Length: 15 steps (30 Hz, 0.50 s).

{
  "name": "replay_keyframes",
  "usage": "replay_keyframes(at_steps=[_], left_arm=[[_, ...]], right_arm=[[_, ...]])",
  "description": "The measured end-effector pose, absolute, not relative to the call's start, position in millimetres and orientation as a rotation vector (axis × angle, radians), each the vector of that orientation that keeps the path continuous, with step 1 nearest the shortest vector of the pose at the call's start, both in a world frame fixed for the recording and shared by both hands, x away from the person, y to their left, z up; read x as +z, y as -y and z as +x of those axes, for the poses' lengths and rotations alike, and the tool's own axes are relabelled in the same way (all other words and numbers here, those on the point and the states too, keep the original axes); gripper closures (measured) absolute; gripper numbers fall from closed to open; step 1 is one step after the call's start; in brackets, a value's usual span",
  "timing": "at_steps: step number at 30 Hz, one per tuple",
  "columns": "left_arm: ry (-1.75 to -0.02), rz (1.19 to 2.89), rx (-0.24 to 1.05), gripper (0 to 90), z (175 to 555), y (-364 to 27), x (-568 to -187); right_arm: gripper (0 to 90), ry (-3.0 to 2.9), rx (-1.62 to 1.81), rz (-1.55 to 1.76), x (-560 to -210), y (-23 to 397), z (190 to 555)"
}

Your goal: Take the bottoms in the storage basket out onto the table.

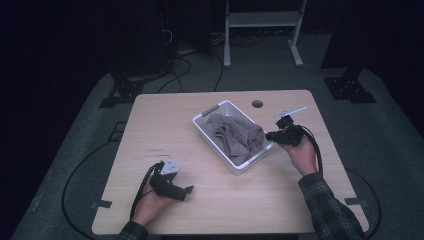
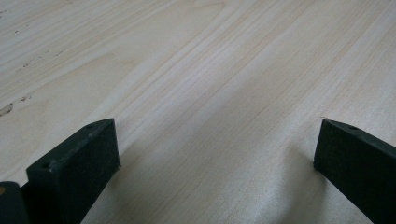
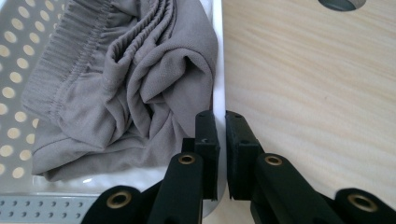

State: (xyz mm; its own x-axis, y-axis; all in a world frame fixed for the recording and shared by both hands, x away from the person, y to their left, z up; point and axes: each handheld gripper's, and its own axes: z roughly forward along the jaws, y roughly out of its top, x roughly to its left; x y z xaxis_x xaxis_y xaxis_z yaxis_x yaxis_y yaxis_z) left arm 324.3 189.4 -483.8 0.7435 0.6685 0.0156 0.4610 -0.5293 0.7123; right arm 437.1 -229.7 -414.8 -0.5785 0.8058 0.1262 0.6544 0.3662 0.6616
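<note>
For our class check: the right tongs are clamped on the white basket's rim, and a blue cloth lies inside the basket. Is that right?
Not quite. The cloth is grey, not blue, as the right gripper view shows. The right tongs do clamp the white basket's rim, and the cloth lies inside.

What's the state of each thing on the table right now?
basket: upright, on the table, cloth inside
grey cloth: crumpled, unfolded
right gripper: jaws shut on basket wall
left gripper: jaws open, nothing between, low over bare table
</note>
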Motion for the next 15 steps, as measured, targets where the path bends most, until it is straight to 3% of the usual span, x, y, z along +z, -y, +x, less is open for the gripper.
replay_keyframes(at_steps=[15], left_arm=[[-0.842, 2.226, 0.376, 0.0, 323.9, -189.7, -483.9]], right_arm=[[84.3, -2.419, 0.964, 1.303, -413.1, 241.5, 399.6]])
